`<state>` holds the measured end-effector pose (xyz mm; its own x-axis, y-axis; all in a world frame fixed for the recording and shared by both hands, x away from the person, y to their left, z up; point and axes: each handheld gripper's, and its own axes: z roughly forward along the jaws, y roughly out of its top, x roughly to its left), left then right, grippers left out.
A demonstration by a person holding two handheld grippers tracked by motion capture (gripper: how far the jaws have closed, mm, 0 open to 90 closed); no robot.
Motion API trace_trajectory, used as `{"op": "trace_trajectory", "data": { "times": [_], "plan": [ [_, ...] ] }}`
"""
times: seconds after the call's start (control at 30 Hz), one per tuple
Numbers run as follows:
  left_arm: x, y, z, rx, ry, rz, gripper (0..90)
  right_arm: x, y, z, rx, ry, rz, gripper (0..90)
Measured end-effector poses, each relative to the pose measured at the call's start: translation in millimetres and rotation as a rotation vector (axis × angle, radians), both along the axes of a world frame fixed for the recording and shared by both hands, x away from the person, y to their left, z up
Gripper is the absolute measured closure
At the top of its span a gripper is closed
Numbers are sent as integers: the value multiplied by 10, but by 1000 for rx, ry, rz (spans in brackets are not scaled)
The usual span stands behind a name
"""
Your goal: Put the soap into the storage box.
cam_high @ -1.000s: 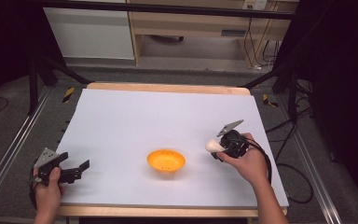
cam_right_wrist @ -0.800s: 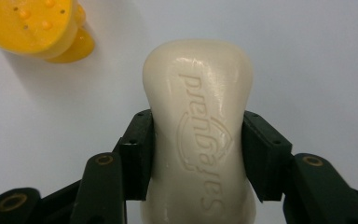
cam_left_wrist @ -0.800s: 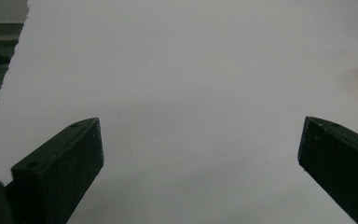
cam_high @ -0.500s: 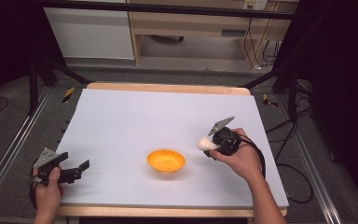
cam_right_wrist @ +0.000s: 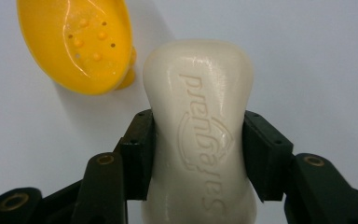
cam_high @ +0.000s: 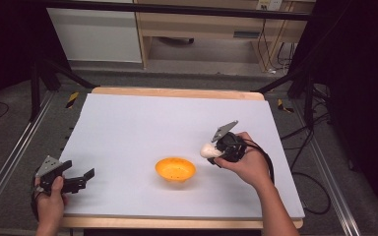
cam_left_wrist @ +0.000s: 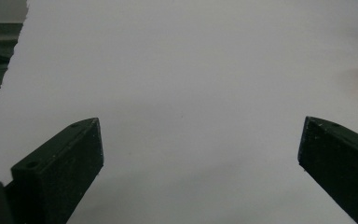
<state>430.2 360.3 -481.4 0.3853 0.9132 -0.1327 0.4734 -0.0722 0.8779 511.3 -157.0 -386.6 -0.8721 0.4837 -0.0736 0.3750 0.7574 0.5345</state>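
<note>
An orange soap dish [cam_high: 175,169] with small bumps and holes sits on the white table [cam_high: 167,118], near the front middle. Just right of it, my right gripper [cam_high: 211,152] is shut on a cream bar of soap [cam_high: 208,150], held a little above the table. In the right gripper view the soap bar [cam_right_wrist: 198,126] is clamped at its waist between both jaws, embossed lettering facing up, with the soap dish [cam_right_wrist: 77,42] beyond it at upper left. My left gripper [cam_high: 89,173] rests open at the front left corner, nothing between its jaws.
The white table [cam_left_wrist: 191,70] stretches bare ahead of the left gripper. A wooden edge [cam_high: 177,92] runs along the table's far side. A black cable [cam_high: 268,162] trails from the right gripper over the right side.
My right gripper has carried the soap bar leftward and a little toward the front, closer to the soap dish. The left gripper has stayed put.
</note>
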Motion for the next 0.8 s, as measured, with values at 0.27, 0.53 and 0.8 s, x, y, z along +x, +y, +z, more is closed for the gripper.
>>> {"op": "trace_trajectory", "data": {
  "times": [0.27,0.53,0.8],
  "plan": [
    [-3,2,0,-4,-1,1,0,9,170,-11,-6,4,29,495],
    [-2,9,1,-3,-4,2,0,25,320,-10,-18,7,75,495],
    [-2,12,0,-9,-4,1,0,31,471,1,-26,7,111,495]
  ]
}}
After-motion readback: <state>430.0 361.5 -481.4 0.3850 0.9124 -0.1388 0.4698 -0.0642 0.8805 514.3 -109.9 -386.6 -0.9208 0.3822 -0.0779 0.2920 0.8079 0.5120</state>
